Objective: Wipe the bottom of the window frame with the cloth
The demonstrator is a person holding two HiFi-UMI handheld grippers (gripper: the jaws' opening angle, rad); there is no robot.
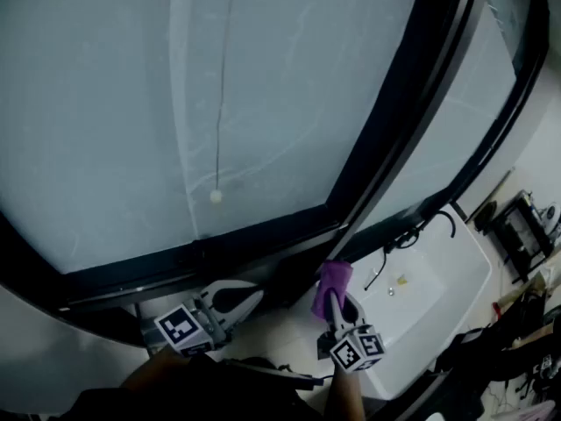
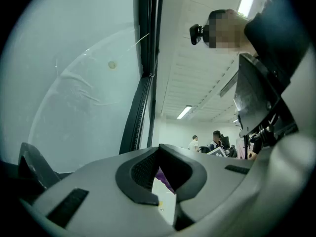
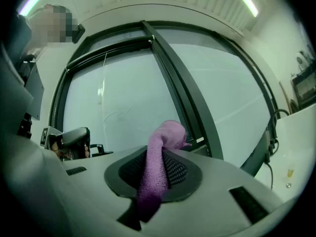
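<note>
Cloth (image 1: 331, 284), purple, sits clamped between the jaws of our right gripper (image 1: 340, 310). Its long axis runs along the jaws, and the free end points far, just beside the bottom of the window frame (image 1: 263, 239). Our left gripper (image 1: 230, 298) is near-left, jaws together, nothing held.

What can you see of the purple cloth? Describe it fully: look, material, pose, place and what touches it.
The cloth is purple-pink and soft-looking, with a fine knitted texture, bunched into a narrow roll. The right tongs are shut on its lower part. Its free end stands up past their tips and curls over. In the head view it sits just below the dark window frame, near where the upright bar meets the bottom rail. Whether its tip touches the frame cannot be told.
</note>
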